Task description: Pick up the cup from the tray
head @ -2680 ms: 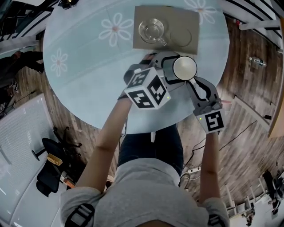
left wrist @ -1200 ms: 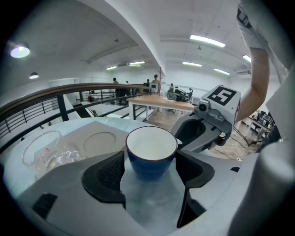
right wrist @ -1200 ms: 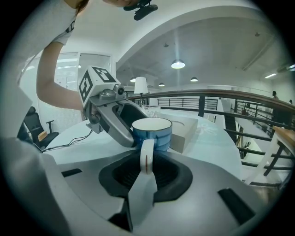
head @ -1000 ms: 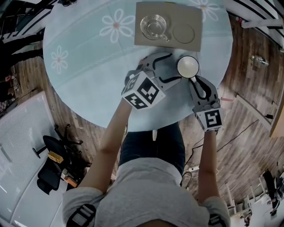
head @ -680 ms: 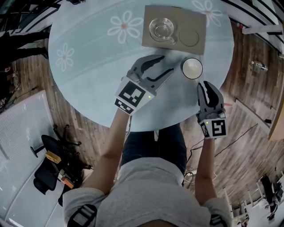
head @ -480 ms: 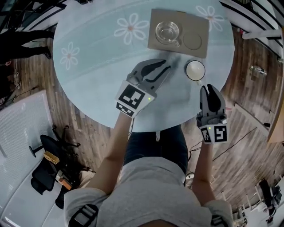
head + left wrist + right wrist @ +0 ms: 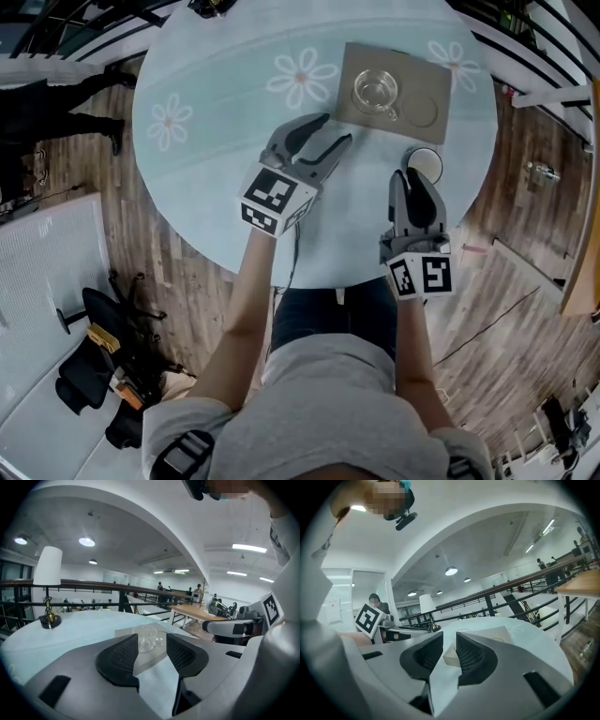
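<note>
White cup (image 7: pixel 427 161) is seen upright on the worktop (image 7: pixel 216 178), off the tray (image 7: pixel 412 75), just beside its near edge. Glass cup (image 7: pixel 375 91) is seen on the tray, next to a round mark (image 7: pixel 427 111) on the tray surface.

Left gripper (image 7: pixel 336 129) is held over the worktop, pointed toward the tray. Its jaws are apart and have just been opening, with nothing between the pads. The glass cup is only seen through the gap, well beyond the tips.

Right gripper (image 7: pixel 412 178) is held on the near side of the white cup and partly covers its rim in the head view. Its jaws are parted by a narrow gap and nothing is clamped. The white cup is seen past the tips in the right gripper view.

Only printed marks: black-and-white square markers (image 7: pixel 274 199) on both gripper cubes. A flower print (image 7: pixel 303 75) is seen on the worktop cloth.
</note>
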